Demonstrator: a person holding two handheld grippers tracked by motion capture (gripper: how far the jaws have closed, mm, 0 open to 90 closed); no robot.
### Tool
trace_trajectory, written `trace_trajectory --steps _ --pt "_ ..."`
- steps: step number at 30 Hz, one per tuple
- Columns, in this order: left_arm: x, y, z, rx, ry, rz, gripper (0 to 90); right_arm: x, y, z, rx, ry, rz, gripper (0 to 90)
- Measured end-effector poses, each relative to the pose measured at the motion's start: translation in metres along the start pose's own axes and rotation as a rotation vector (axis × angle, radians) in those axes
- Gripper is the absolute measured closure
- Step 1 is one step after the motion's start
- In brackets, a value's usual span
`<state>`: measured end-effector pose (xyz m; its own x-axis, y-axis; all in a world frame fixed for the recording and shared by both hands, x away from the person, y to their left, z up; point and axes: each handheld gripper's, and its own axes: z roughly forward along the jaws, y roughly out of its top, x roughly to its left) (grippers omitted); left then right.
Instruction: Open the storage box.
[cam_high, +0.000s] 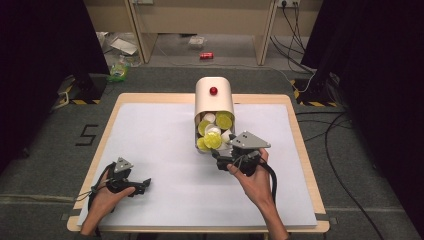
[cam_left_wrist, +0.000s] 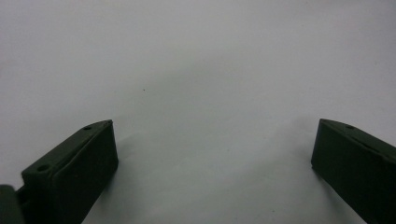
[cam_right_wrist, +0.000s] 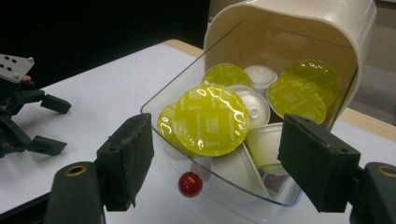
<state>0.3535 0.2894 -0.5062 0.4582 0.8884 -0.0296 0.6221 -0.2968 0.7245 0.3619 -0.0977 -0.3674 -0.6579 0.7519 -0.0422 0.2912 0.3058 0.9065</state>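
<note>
Cream plastic forms the shell of the capsule dispenser (cam_high: 214, 99), which lies on the white surface (cam_high: 165, 150) toward its far edge, with a red knob on top in the high view. From its near end a clear drawer (cam_right_wrist: 163, 105) is pulled out, and this drawer holds the capsules (cam_right_wrist: 217, 120): several with shiny yellow-green foil lids, several plain white ones turned on their sides. One yellow-lidded capsule leans upright against the drawer's near wall, facing the right gripper view. A small red knob (cam_right_wrist: 190, 184) sits on the drawer's front, low on the clear wall.

Just in front of that drawer hangs the right claw (cam_high: 223, 161), held in the person's right hand (cam_high: 255, 175). Its two black jaws stand parted on either side of the drawer's front end in the right gripper view; the pads do not press on the clear wall or on any capsule, so the claw is open and grips nothing.

Well apart from the dispenser, toward the near left corner of the surface, the left claw (cam_high: 145, 184) rests low in the person's left hand (cam_high: 105, 195). Its jaws are spread wide with bare white surface between them, open and empty.
</note>
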Motion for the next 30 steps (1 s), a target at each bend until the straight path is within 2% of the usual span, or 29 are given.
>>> trace_trajectory --steps 16,30 --pt "0.0 0.0 0.0 0.002 0.0 0.0 0.0 -0.002 0.004 0.005 0.0 0.001 0.022 26.8" --pt "0.0 0.0 0.0 0.002 0.0 -0.001 0.0 -0.002 0.008 0.023 0.024 0.013 0.021 26.8"
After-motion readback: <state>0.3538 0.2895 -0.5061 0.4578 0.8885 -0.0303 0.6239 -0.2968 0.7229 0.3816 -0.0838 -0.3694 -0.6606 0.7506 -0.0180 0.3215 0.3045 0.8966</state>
